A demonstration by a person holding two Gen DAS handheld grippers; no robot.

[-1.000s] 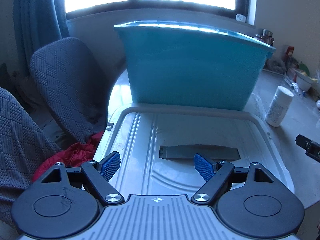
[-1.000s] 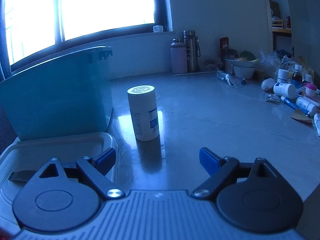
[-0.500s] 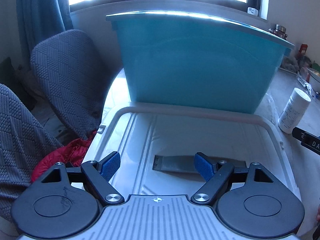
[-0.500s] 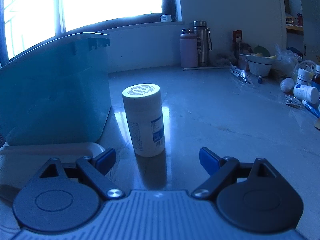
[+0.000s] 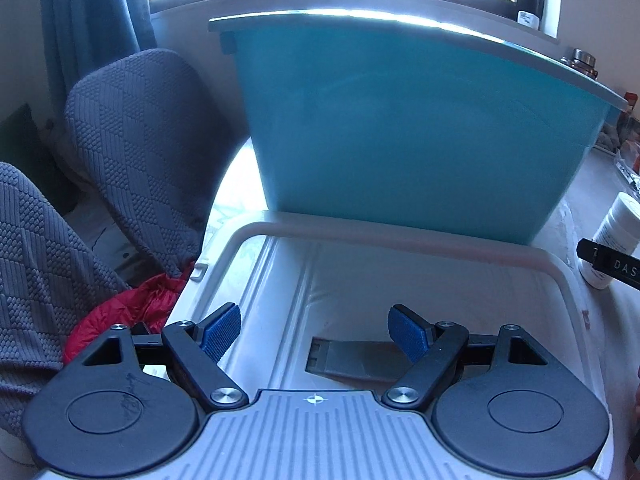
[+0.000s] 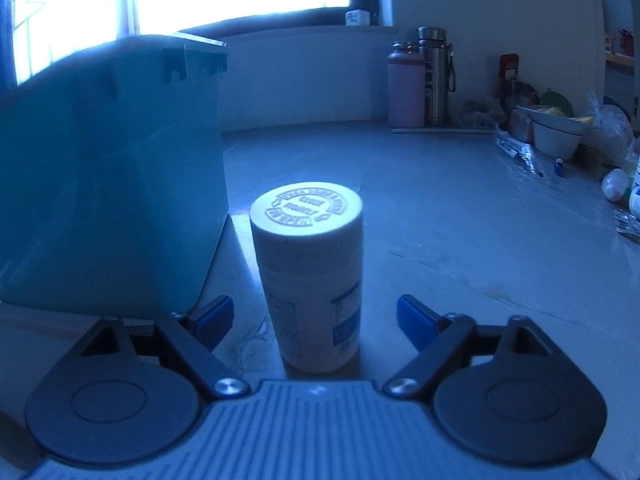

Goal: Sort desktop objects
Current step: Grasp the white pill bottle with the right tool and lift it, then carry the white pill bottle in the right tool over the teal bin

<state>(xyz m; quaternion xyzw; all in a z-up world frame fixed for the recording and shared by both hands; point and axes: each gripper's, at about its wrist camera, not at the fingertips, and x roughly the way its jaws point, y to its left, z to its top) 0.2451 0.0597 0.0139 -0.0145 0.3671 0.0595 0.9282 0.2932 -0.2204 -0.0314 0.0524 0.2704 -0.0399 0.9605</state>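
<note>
A white pill bottle [image 6: 310, 276] with an embossed cap stands upright on the grey counter, between the open fingers of my right gripper [image 6: 314, 320]; the pads are apart from its sides. The bottle also shows at the right edge of the left wrist view [image 5: 614, 240], with part of the right gripper in front of it. A teal storage bin [image 5: 408, 136] stands ahead, also in the right wrist view [image 6: 108, 168]. My left gripper [image 5: 316, 334] is open and empty above the bin's grey-white lid [image 5: 400, 272], which lies flat.
Flasks [image 6: 436, 76], a bowl [image 6: 556, 136] and several small items crowd the counter's far right. Grey chairs [image 5: 136, 152] and a red cloth [image 5: 124, 312] sit left of the counter edge.
My right gripper has moved forward so the pill bottle now sits between its open fingers. My left gripper has moved forward over the lid, closer to the teal bin.
</note>
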